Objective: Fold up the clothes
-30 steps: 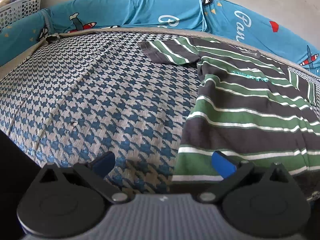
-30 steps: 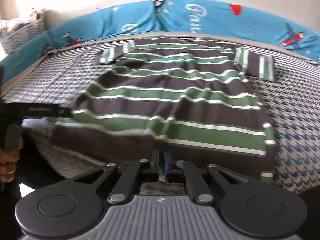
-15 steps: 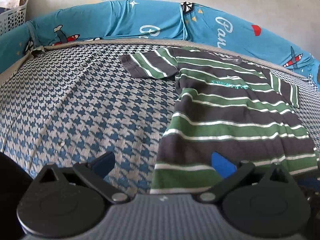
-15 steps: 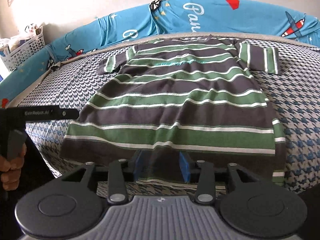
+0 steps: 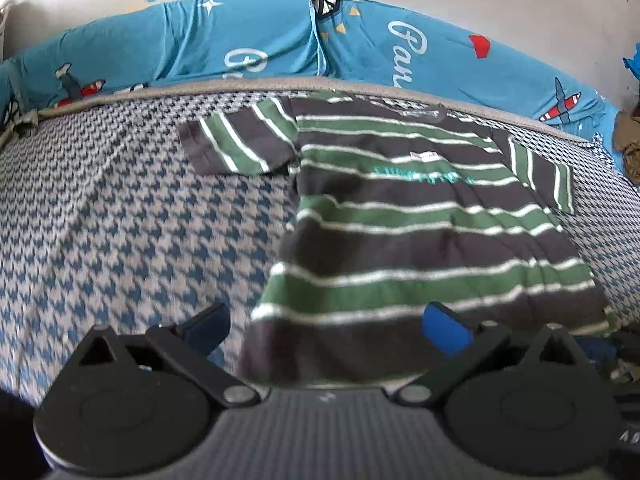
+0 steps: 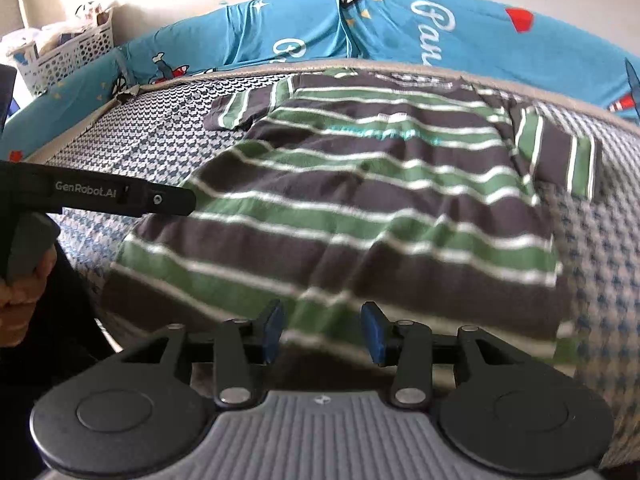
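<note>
A grey T-shirt with green and white stripes (image 5: pixel 420 216) lies spread flat on the houndstooth bed cover (image 5: pixel 120 220), collar toward the far edge, both short sleeves out. It also shows in the right wrist view (image 6: pixel 360 208). My left gripper (image 5: pixel 326 326) is wide open over the shirt's near left hem corner, holding nothing. My right gripper (image 6: pixel 322 334) is open at the middle of the near hem, with the cloth lying between its blue pads (image 6: pixel 372 338). The left gripper's body (image 6: pixel 100 196) shows at the left of the right wrist view.
A blue cartoon-print bumper (image 5: pixel 280 48) runs along the bed's far edge, with a pale wall behind. A white lattice basket (image 6: pixel 68 56) stands past the far left corner. Bare houndstooth cover lies left of the shirt.
My right gripper was shut on the hem a second ago and has opened, letting the shirt go. My left gripper has shifted right, over the hem corner, staying open.
</note>
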Demonstrator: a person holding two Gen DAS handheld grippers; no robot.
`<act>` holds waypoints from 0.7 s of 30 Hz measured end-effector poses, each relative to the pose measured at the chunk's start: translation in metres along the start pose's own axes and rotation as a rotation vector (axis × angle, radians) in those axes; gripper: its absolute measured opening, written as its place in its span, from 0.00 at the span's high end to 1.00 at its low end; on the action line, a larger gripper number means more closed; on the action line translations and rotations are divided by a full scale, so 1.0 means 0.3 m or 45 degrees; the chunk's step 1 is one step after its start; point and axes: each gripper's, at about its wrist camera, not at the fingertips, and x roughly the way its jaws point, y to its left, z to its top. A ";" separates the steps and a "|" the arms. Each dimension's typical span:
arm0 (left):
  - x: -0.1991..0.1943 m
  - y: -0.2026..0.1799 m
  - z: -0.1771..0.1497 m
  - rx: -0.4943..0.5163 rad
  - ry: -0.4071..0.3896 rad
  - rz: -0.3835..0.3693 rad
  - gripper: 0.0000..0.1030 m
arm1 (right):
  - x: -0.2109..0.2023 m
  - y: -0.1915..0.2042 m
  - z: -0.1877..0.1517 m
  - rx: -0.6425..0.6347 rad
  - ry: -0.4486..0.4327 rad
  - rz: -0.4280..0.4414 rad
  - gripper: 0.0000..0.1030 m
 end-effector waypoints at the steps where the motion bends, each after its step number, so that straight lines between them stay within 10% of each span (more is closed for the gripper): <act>1: 0.008 0.001 0.011 0.005 -0.007 0.016 0.00 | 0.008 -0.010 0.017 -0.018 0.002 -0.009 0.59; 21: 0.217 0.007 0.262 0.004 -0.052 0.092 0.00 | 0.117 -0.352 0.307 0.211 -0.126 -0.218 0.59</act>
